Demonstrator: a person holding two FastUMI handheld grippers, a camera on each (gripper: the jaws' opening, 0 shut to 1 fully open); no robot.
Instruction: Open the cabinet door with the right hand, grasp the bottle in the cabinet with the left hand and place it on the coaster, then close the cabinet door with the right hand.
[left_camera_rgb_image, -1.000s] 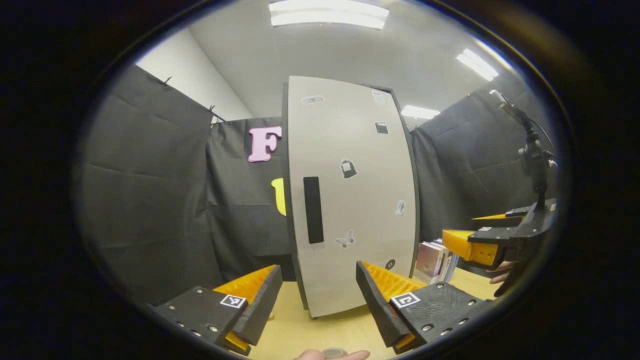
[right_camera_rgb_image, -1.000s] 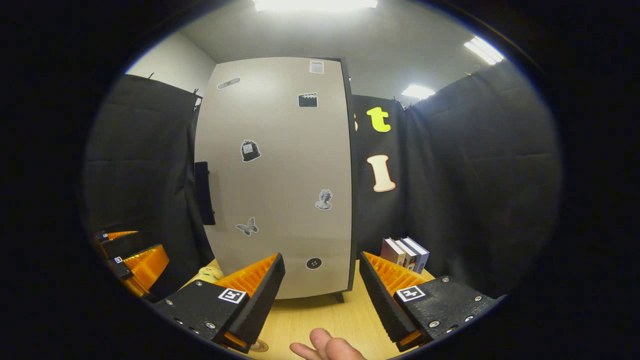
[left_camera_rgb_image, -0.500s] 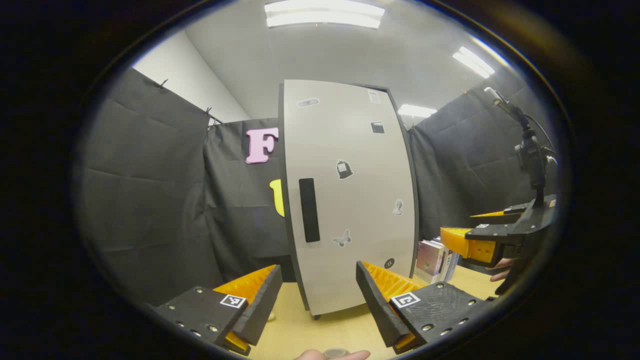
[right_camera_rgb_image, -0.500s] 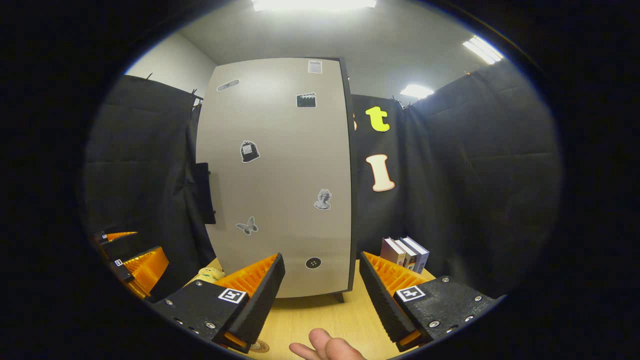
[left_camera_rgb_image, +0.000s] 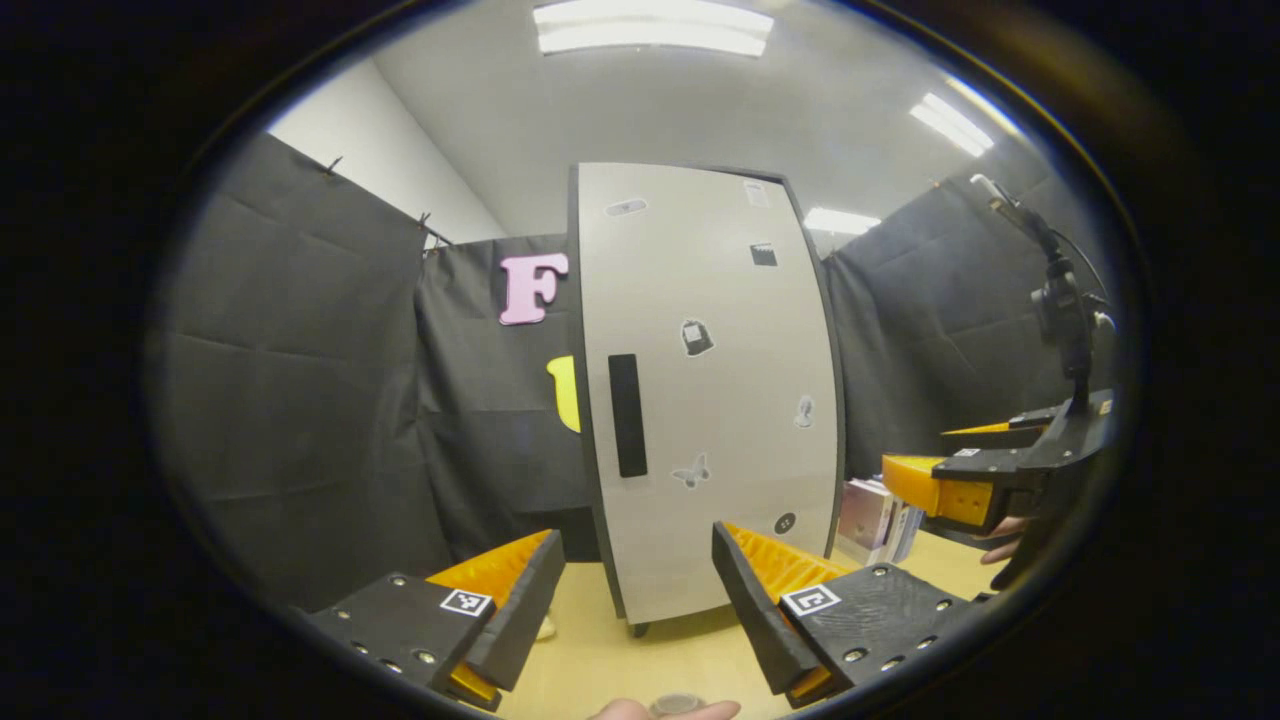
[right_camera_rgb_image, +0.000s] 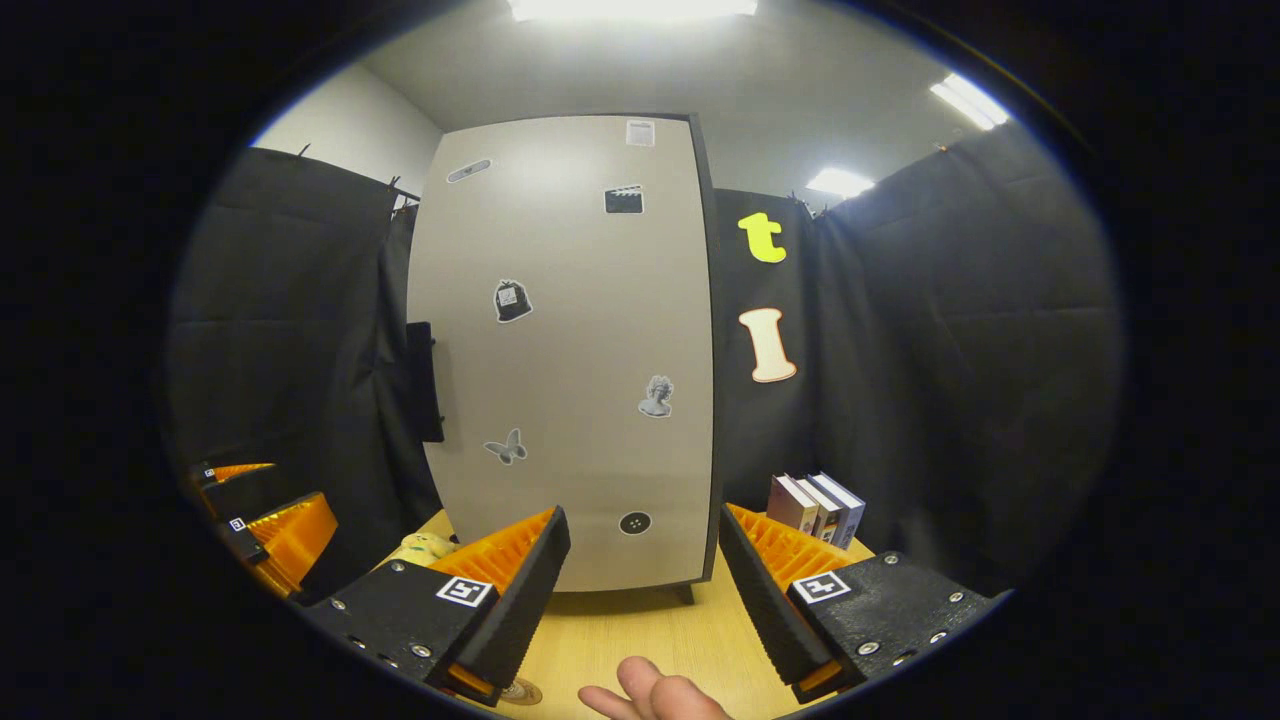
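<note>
I see the cabinet door (right_camera_rgb_image: 575, 350) closed ahead of me, pale grey and dotted with small stickers, its black handle (right_camera_rgb_image: 424, 382) running upright along the left edge; in the left gripper view the same door (left_camera_rgb_image: 715, 400) and handle (left_camera_rgb_image: 627, 415) stand dead ahead. With the door shut I cannot see the bottle behind it. My right gripper (right_camera_rgb_image: 640, 590) hangs short of the door, jaws spread wide with nothing between them. My left gripper (left_camera_rgb_image: 632, 600) is likewise spread and empty, apart from the cabinet. A row of books (right_camera_rgb_image: 812, 505) stands on the wooden table (right_camera_rgb_image: 640, 630) just right of the cabinet. A small yellowish soft thing (right_camera_rgb_image: 425, 548) lies near the cabinet's left foot, too small to identify. A round disc (right_camera_rgb_image: 517, 691) sits at the table's near edge by my fingers (right_camera_rgb_image: 655, 695).
</note>
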